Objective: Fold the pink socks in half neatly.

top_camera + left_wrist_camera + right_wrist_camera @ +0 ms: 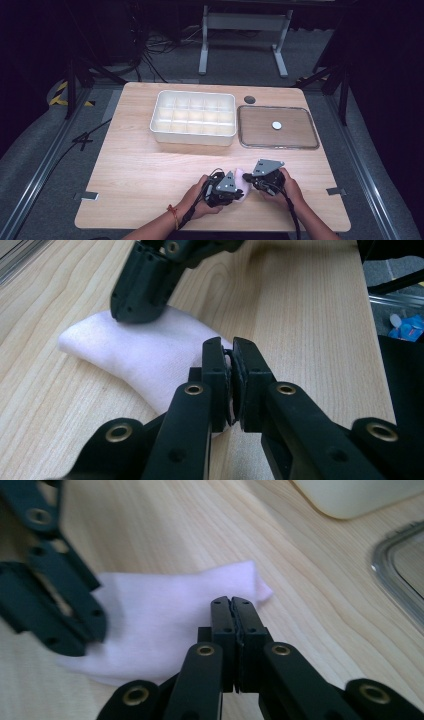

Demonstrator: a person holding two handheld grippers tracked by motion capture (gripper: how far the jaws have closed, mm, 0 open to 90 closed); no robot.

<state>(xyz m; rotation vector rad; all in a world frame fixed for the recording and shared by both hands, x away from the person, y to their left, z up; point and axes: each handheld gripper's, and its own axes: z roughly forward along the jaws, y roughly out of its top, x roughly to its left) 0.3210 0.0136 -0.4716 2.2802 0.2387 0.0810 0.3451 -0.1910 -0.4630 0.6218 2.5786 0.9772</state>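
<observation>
A small pale pink-white cloth (243,183) lies flat near the table's front edge, between my two grippers. In the left gripper view the cloth (145,352) reaches up to my left gripper (232,362), whose jaws are pressed together at its near edge. My right gripper (136,315) rests its closed tips on the cloth's far end. In the right gripper view my right gripper (232,605) stands shut over the cloth (165,615), and my left gripper (82,632) touches its left side. Whether either one pinches a fold I cannot tell. In the high view the left gripper (240,192) and right gripper (249,177) nearly meet.
A white tray (194,138) divided into several compartments stands at the back middle of the wooden table. Right of it lies a shallow clear tray (278,146) holding a small white disc (276,125). A dark round hole (249,99) sits behind them.
</observation>
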